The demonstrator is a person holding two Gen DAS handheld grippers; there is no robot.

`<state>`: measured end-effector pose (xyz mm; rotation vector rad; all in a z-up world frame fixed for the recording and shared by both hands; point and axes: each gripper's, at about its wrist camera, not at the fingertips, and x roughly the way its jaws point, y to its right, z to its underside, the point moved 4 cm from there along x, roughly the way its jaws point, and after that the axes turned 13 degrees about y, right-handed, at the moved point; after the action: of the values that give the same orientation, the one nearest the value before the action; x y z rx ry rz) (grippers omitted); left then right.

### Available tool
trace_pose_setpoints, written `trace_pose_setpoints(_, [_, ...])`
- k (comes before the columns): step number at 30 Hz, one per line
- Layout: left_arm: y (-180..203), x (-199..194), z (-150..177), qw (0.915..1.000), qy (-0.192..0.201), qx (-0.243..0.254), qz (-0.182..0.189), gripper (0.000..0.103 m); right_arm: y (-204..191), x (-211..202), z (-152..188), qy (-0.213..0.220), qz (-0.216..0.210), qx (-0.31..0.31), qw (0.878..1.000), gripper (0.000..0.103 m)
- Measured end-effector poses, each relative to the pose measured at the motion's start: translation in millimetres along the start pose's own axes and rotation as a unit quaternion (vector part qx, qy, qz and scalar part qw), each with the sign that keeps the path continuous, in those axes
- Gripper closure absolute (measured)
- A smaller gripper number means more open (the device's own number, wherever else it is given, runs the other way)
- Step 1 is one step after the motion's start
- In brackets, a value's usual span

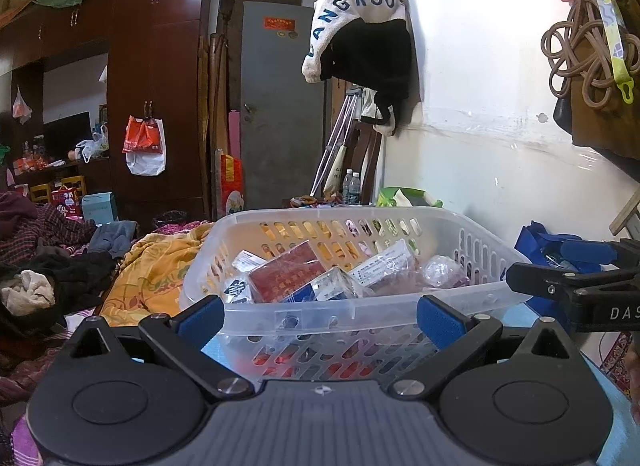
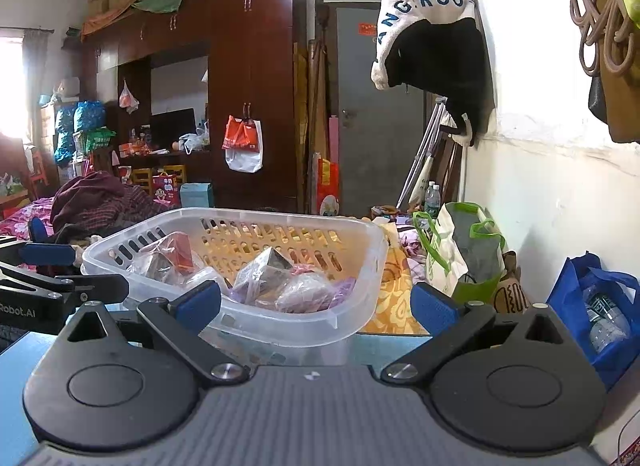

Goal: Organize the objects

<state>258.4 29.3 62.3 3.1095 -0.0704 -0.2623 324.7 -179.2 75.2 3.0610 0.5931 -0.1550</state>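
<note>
one basket (image 1: 360,308), two tongs (image 1: 320,316) (image 2: 316,306)

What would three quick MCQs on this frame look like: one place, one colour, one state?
1. Where does the basket sit relative to the left gripper?
A. directly ahead
B. behind
C. on the wardrobe

2. What colour are the gripper pads?
A. red
B. blue
C. green

3. What state is the right gripper in?
A. shut on a box
B. shut on nothing
C. open

Key: 1 A, the basket fills the left wrist view ahead; 2 B, both pads show blue; 3 C, fingers stand wide apart, gripping nothing.
</note>
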Motion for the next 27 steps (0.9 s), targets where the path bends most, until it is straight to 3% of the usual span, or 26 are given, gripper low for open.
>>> trace_pose_setpoints(27, [4.4,0.5,3.1,1.0,-0.003,-0.001,0.005,0.0,0.9,-0.9,0.7,-0.001,0.001,0.0,1.0,0.0])
